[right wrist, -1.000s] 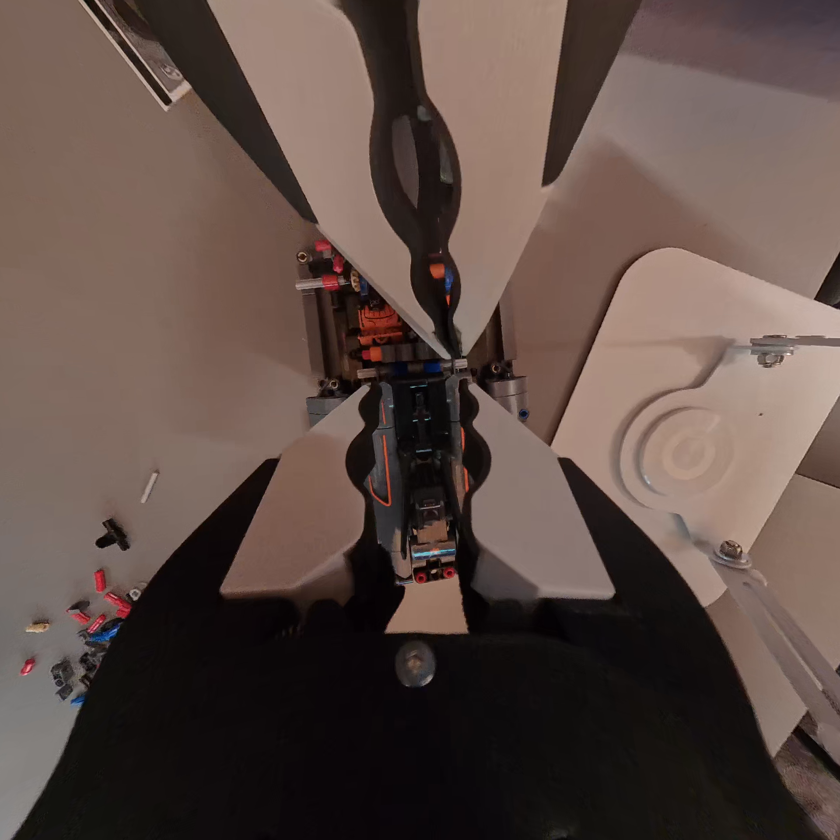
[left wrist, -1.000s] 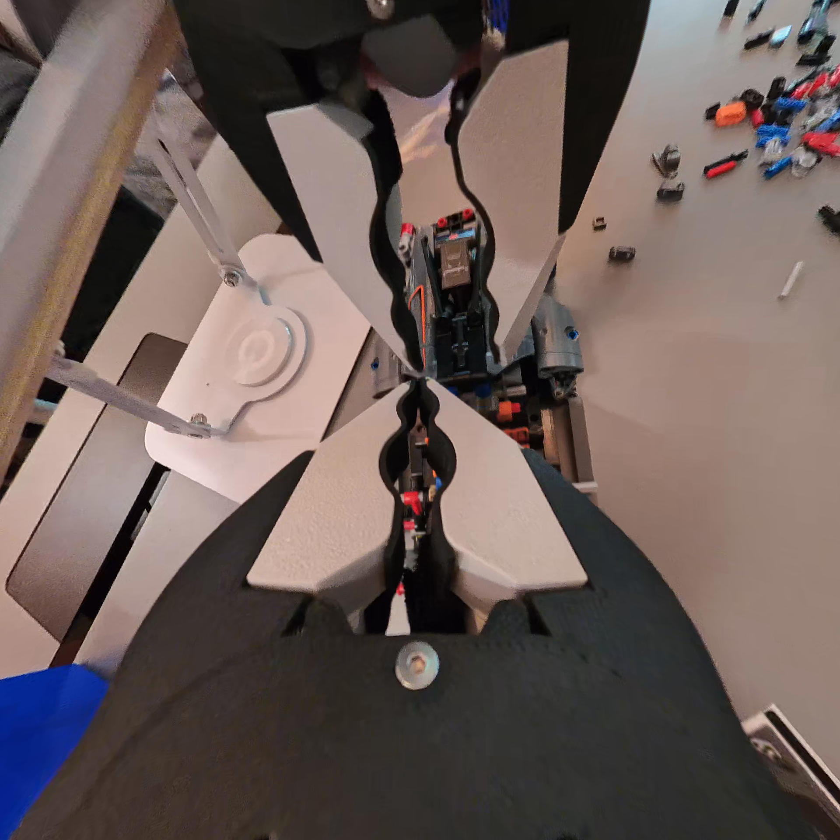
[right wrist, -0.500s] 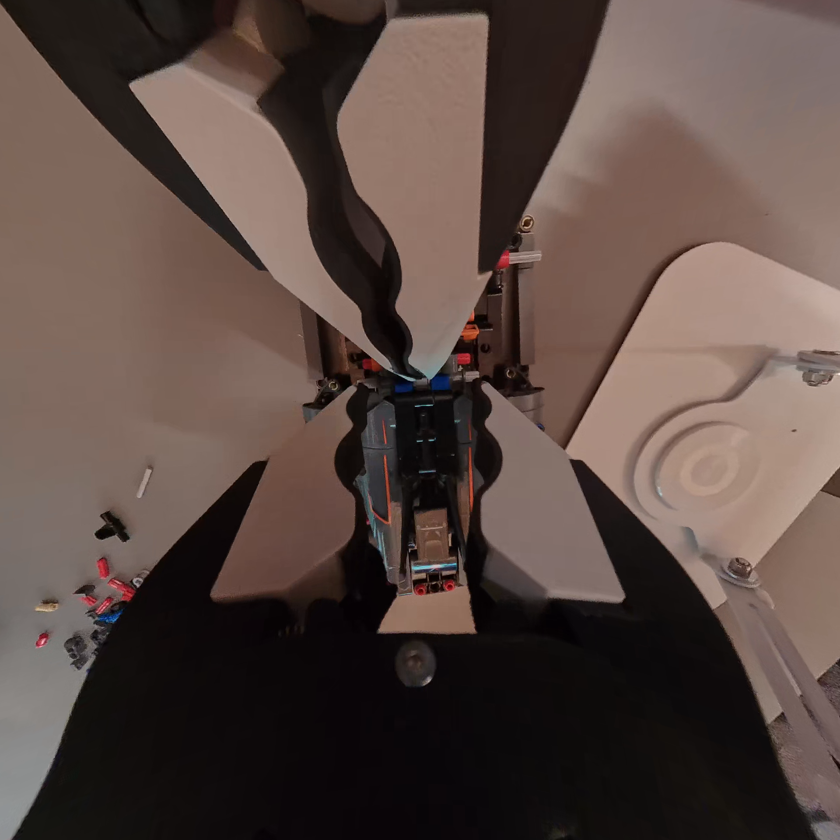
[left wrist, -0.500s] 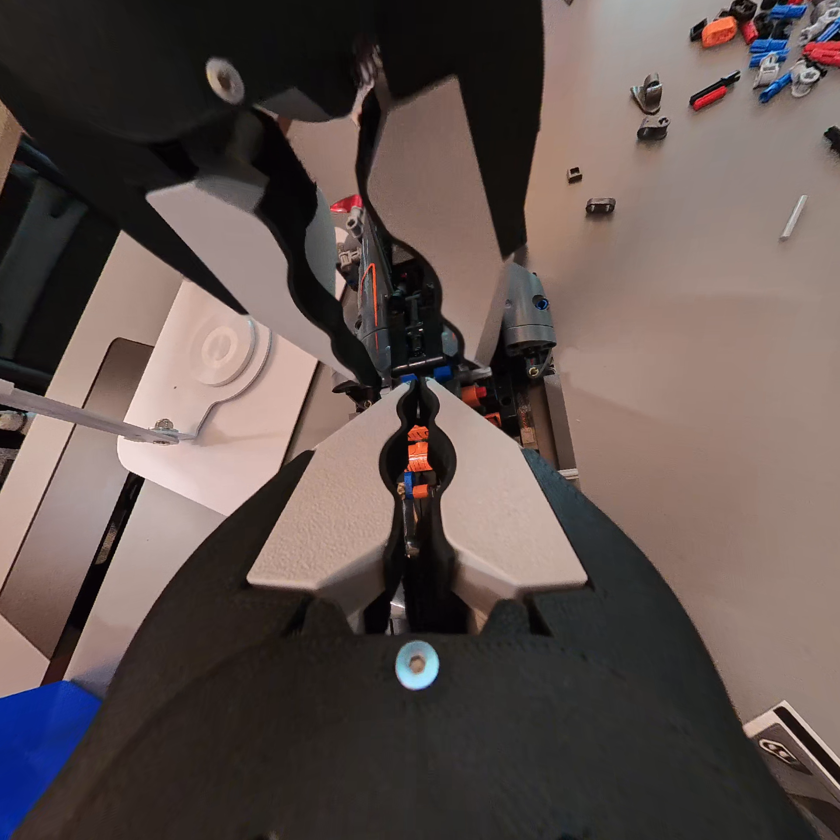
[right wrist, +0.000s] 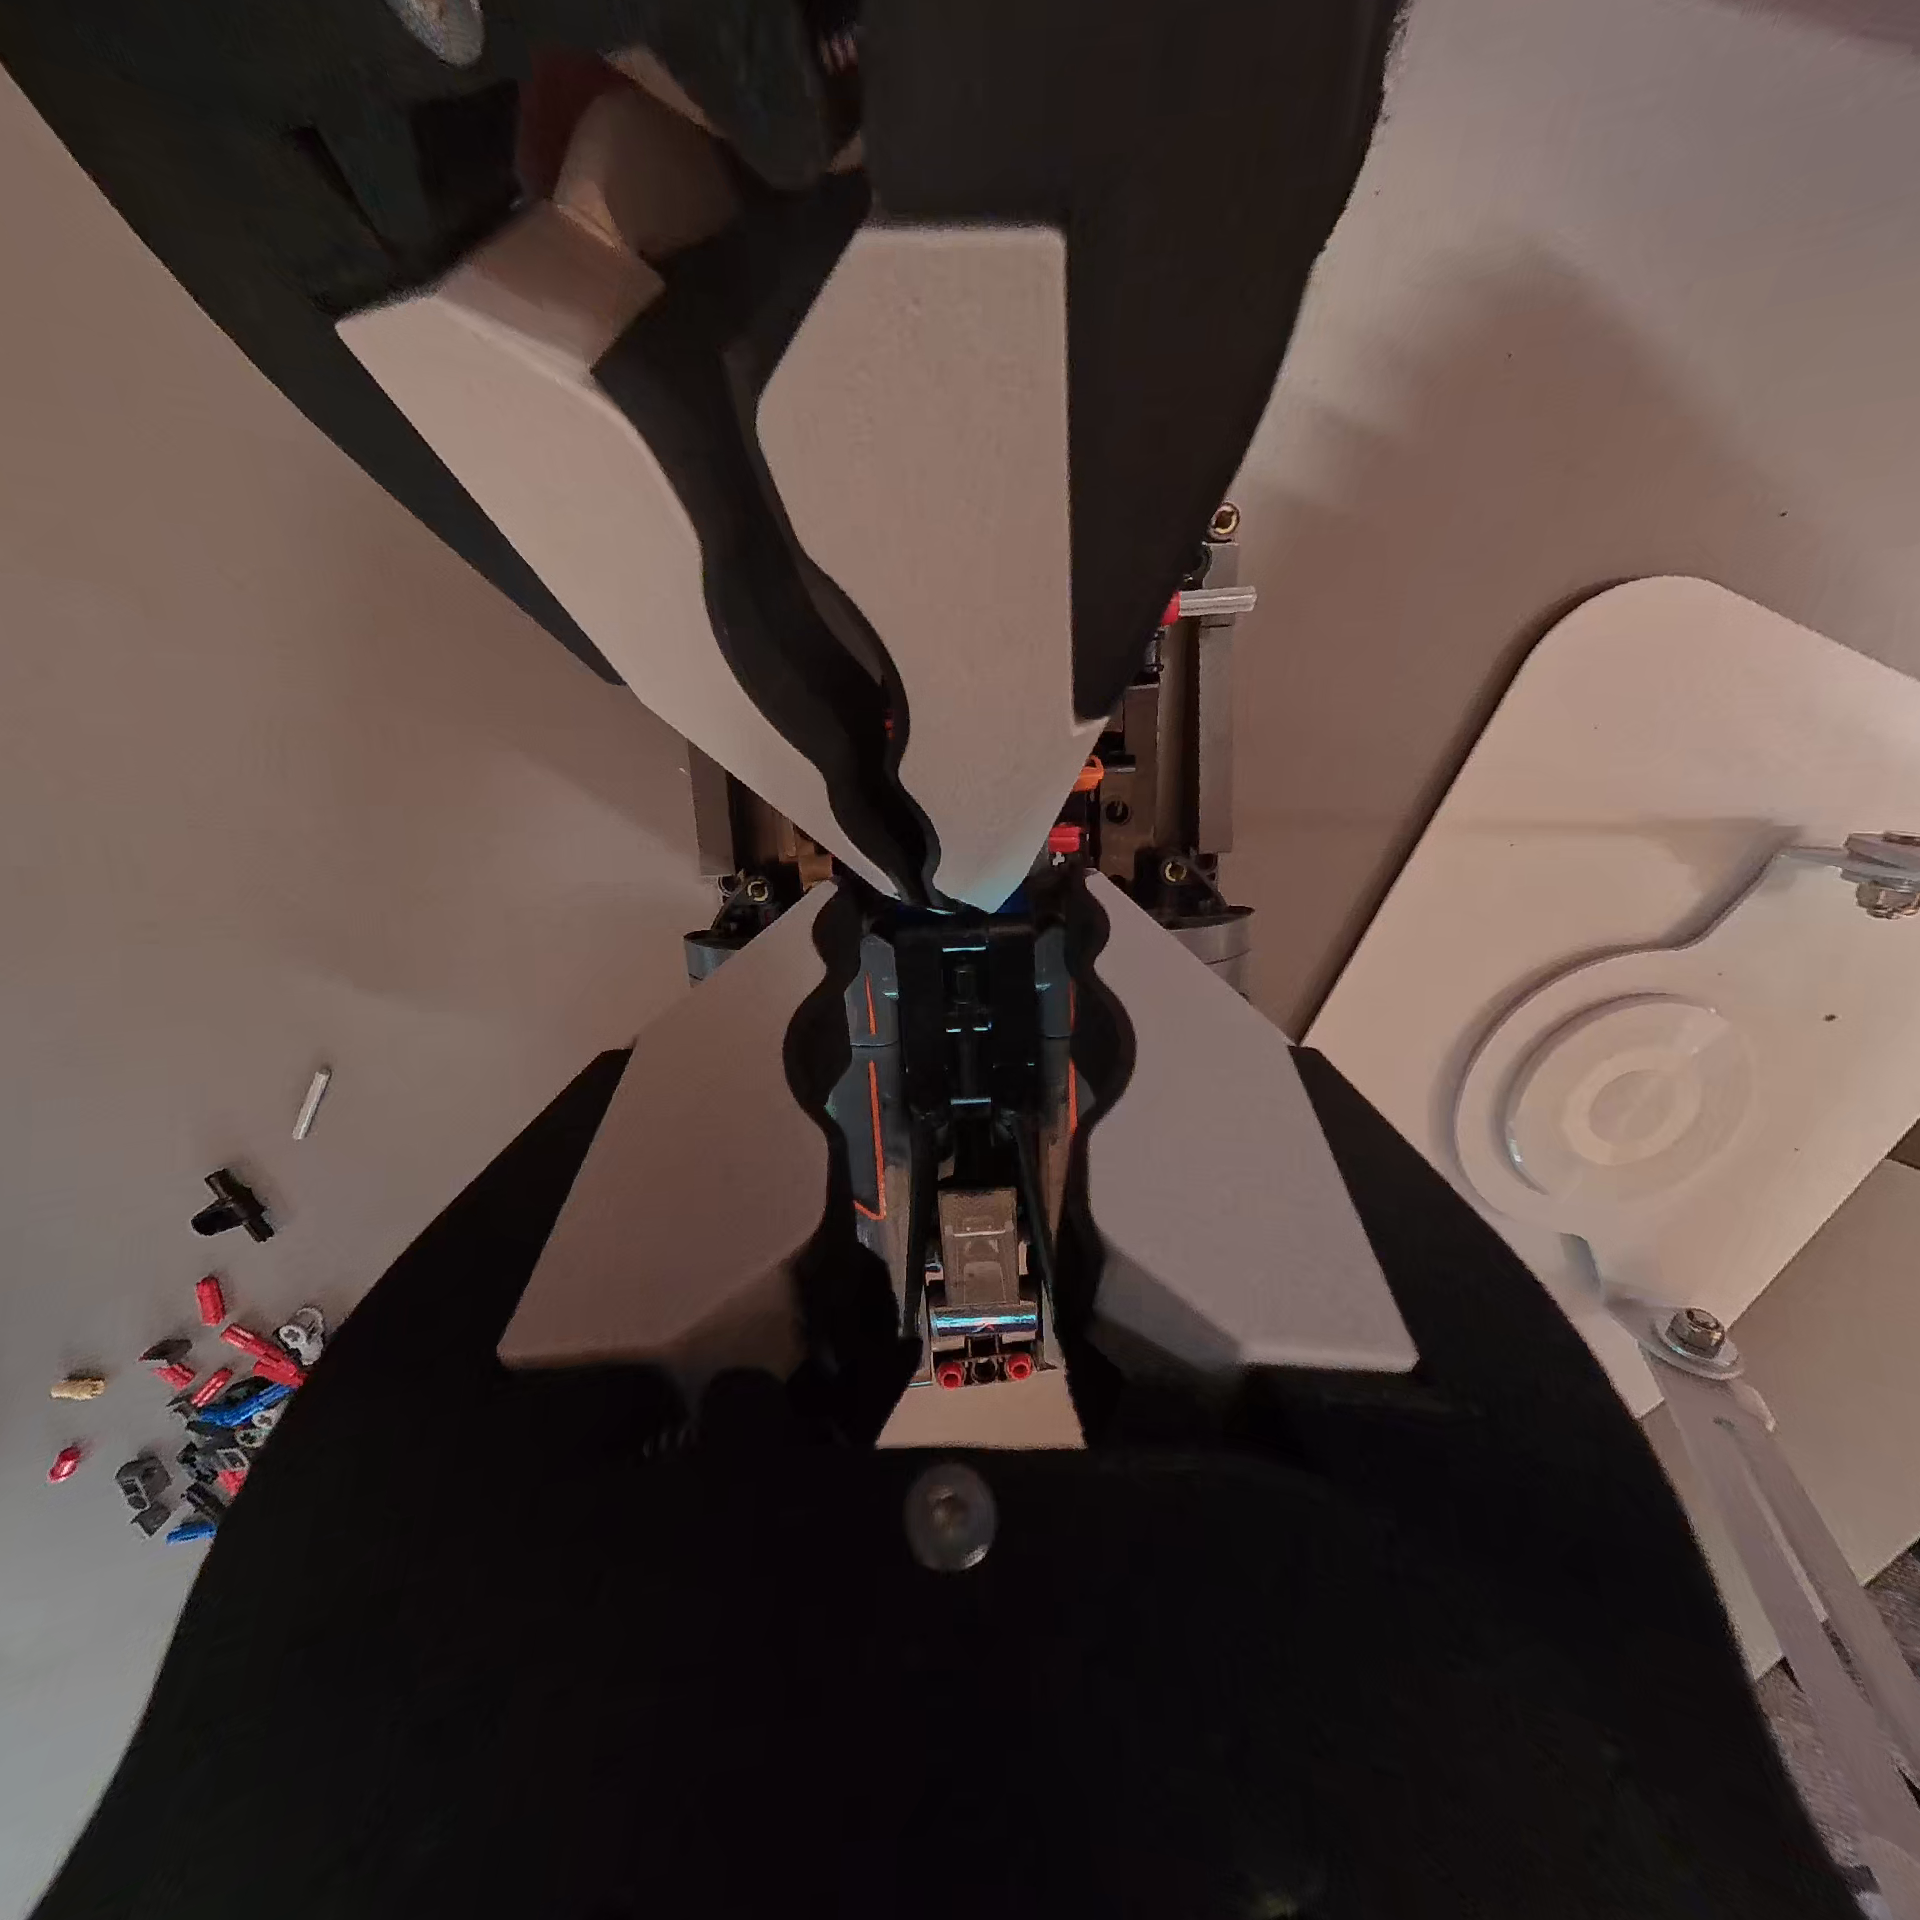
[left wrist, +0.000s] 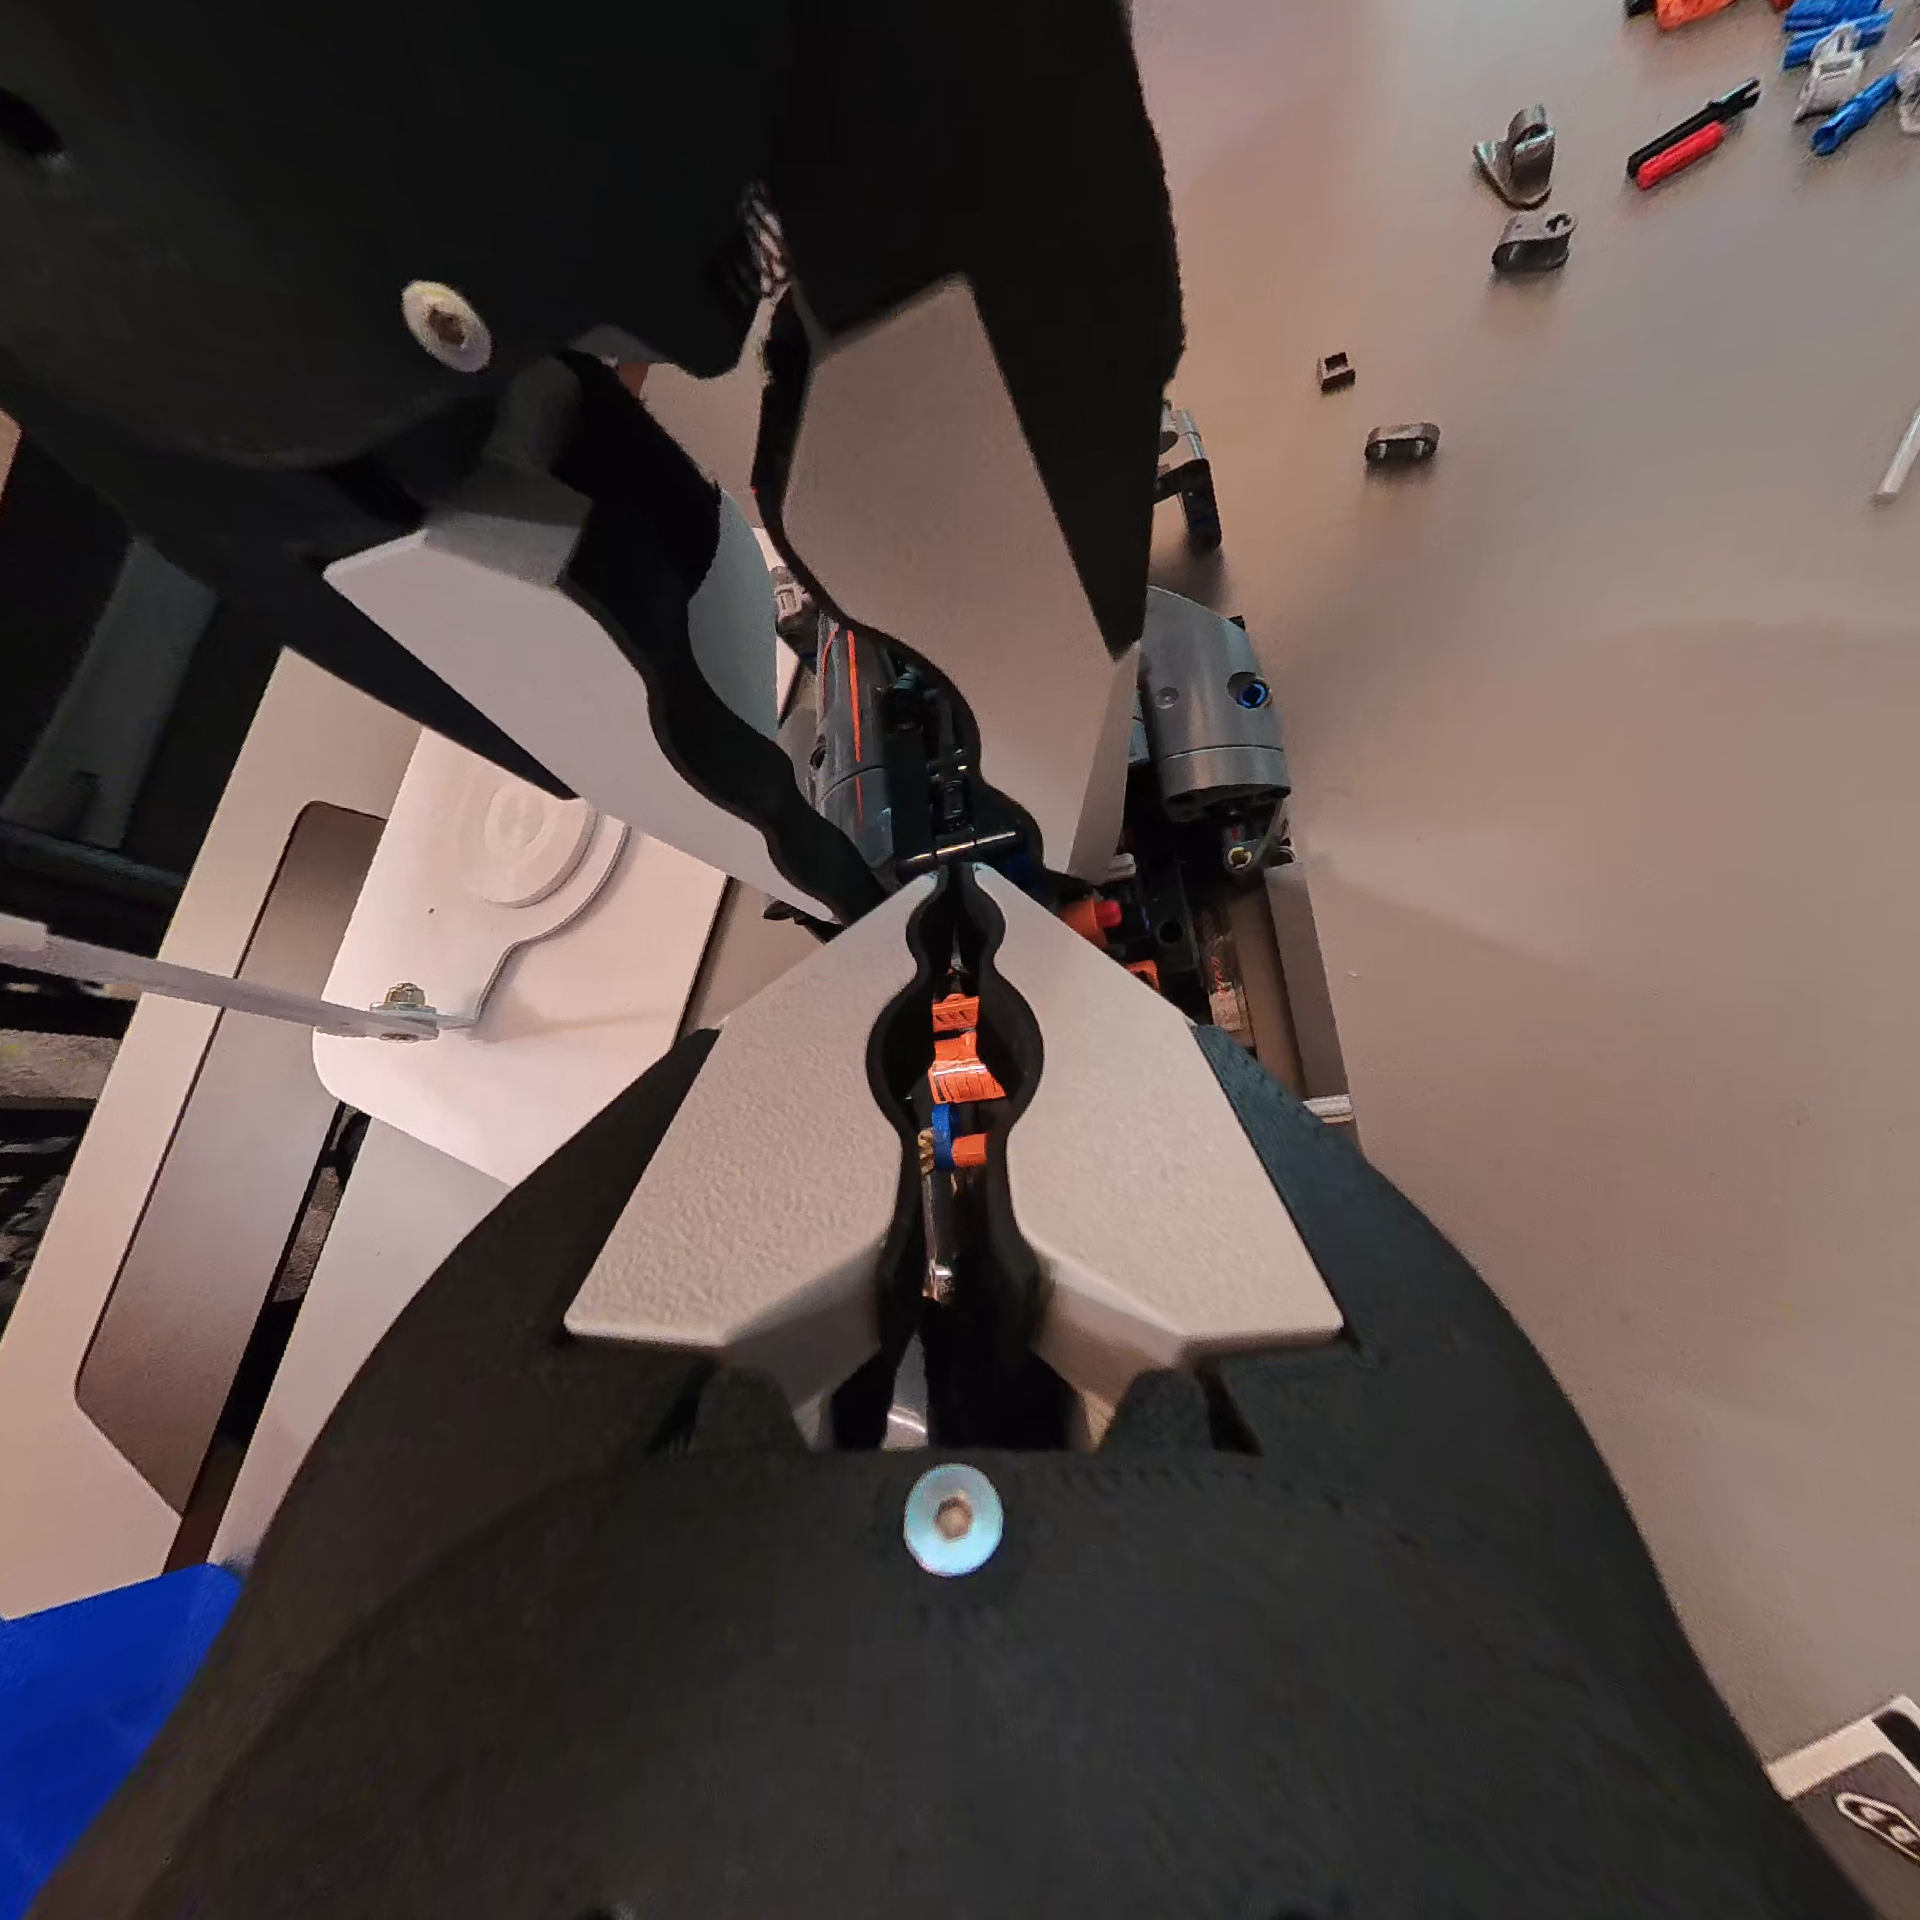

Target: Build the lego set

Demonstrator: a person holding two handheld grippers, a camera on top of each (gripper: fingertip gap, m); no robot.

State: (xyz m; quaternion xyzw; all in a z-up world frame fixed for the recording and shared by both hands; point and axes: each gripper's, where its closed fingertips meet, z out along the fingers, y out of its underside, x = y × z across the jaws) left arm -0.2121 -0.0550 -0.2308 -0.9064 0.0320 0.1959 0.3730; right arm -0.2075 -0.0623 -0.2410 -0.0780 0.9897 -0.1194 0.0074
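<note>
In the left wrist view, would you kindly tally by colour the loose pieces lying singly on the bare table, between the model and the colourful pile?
Grey or black pieces: 4
Red-and-black bar: 1
White rod: 1
Total: 6

Our fingers (left wrist: 1091,1122) hide most of the lego model (left wrist: 1205,717); loose pieces (right wrist: 223,1392) at lower left are too small to identify.

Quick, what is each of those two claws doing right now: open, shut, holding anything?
Left gripper: shut on the lego model's orange-and-blue end.
Right gripper: shut on the lego model's dark grey section.
</note>
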